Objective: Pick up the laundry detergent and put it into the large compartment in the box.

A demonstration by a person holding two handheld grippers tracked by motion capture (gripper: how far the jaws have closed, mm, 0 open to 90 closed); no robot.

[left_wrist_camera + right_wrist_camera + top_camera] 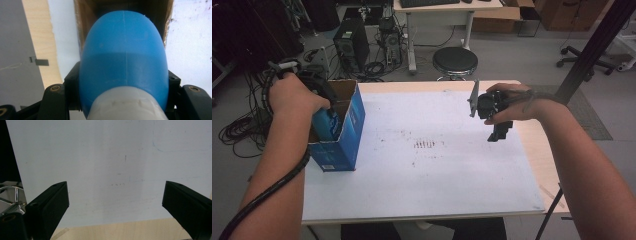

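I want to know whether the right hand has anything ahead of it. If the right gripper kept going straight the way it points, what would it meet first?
Most likely the white sheet on the table. The right gripper is open and empty, with bare sheet between its jaws and nothing in front. How far off the sheet is, I cannot tell.

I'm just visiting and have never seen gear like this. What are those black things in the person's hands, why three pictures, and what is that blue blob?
There is no robot here: a person holds a hand-operated clamp in each hand. The high view looks down on the table, covered by a white sheet. The other two pictures come from small cameras riding on each clamp. The left gripper is shut on a blue bottle with a white cap, held over the open top of a blue cardboard box at the table's left edge. The right gripper hangs open above the bare sheet, holding nothing.
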